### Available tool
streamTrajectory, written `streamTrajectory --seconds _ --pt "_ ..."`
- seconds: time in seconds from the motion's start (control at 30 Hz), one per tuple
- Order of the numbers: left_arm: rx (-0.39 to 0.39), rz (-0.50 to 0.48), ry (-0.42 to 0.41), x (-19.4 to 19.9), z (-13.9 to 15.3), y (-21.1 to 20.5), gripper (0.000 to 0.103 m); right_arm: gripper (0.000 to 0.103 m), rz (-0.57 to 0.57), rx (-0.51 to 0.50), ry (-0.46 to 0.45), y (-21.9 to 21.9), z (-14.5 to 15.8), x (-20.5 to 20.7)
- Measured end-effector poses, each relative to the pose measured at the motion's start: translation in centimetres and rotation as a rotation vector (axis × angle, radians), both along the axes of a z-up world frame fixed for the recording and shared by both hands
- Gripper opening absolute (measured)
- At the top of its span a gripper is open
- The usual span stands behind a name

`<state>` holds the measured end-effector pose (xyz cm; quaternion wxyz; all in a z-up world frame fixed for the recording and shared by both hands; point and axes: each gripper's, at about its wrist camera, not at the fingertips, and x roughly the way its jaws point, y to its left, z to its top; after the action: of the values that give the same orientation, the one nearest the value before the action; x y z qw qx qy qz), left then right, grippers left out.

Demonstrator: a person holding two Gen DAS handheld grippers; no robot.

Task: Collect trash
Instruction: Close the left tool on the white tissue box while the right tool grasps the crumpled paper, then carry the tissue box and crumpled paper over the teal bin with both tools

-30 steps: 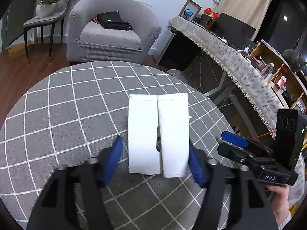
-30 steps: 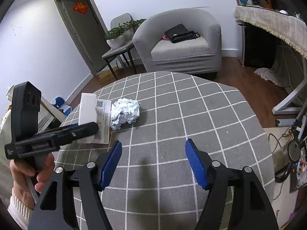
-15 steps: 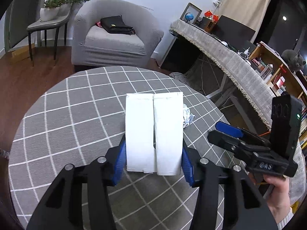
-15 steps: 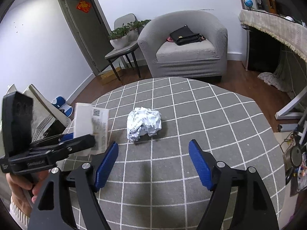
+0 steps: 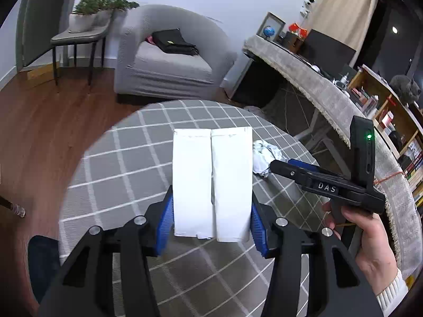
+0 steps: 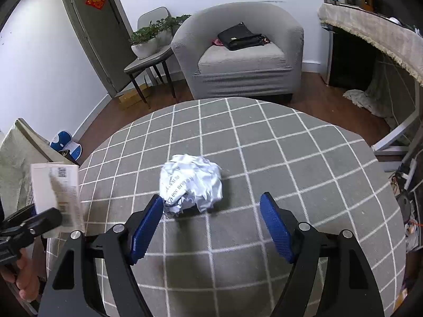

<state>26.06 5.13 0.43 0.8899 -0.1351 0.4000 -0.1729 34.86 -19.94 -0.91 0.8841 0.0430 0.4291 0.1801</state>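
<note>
The round checked desk (image 6: 264,158) is carrying the crumpled paper ball (image 6: 191,182). Your left tongs (image 5: 208,227) are gripping a white carton (image 5: 211,182) left of that ball (lifted off the cloth); your right tongs (image 6: 208,227) are gaping wide just before it.

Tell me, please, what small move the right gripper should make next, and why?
Probably ease the right gripper forward and down around the crumpled paper ball, then close. It is open, the ball lies on the table just past its fingertips, and the left gripper already holds the white box.
</note>
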Motion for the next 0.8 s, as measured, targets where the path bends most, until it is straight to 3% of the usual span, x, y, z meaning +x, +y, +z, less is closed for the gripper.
streamTrajectory --seconds 0.13,0.2,0.3,0.53,0.8 --pt "-0.006 0.034 -0.012 -0.7 0.7 2.3 0.054 0.076 0.019 -0.032 -0.015 1.8 0.0 0.3" --pt "-0.006 0.05 -0.018 -1.2 1.1 3.6 0.054 0.062 0.029 -0.071 -0.026 2.9 -0.1 0.4" --pt "0.002 0.071 -0.029 -1.9 1.5 5.2 0.054 0.052 0.028 -0.108 -0.032 4.2 -0.3 0.6" --pt "0.013 0.169 -0.038 -3.6 1.9 10.2 0.054 0.049 0.101 -0.1 -0.062 9.3 1.1 -1.0" --pt "0.082 0.261 -0.023 -5.9 1.3 15.3 0.053 0.048 0.23 -0.073 -0.096 15.4 2.9 -4.0"
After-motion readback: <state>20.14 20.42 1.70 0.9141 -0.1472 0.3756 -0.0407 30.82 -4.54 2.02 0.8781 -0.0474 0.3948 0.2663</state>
